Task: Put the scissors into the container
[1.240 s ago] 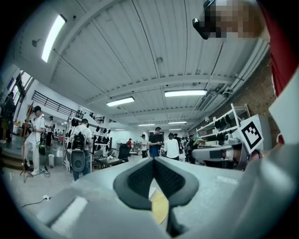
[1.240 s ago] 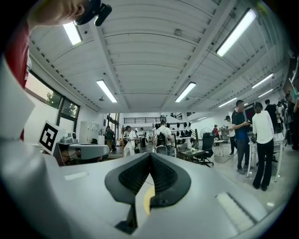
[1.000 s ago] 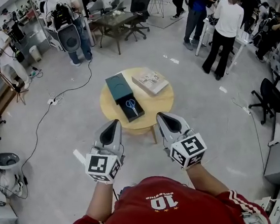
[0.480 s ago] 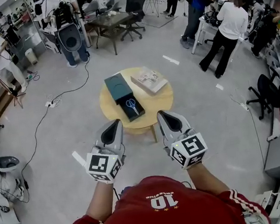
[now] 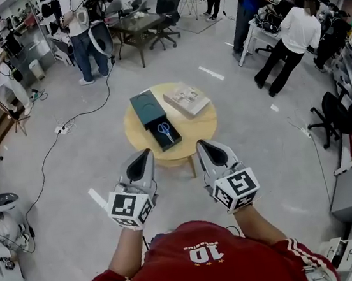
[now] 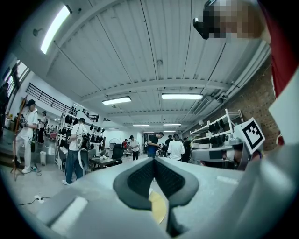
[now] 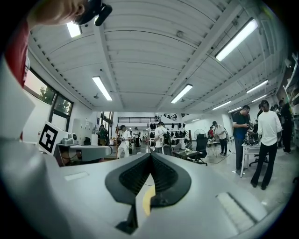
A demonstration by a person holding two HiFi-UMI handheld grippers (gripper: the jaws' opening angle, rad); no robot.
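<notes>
In the head view, blue-handled scissors (image 5: 165,131) lie inside a dark open container (image 5: 165,135) on a small round wooden table (image 5: 201,129). The container's dark green lid (image 5: 147,109) lies beside it, farther from me. My left gripper (image 5: 144,155) and right gripper (image 5: 202,146) hover side by side short of the table's near edge, both shut with nothing between the jaws. In the left gripper view the left gripper (image 6: 154,161) shows its pads meeting at the tips. The right gripper (image 7: 150,156) looks the same in the right gripper view.
A flat pale box (image 5: 187,101) lies on the table's far right. Several people stand around a dark table (image 5: 138,27) and benches at the back. A cable (image 5: 65,125) runs across the floor on the left. Office chairs (image 5: 330,116) stand at the right.
Both grippers stay in place before the table. The head view has shifted slightly, and people in the background have walked about.
</notes>
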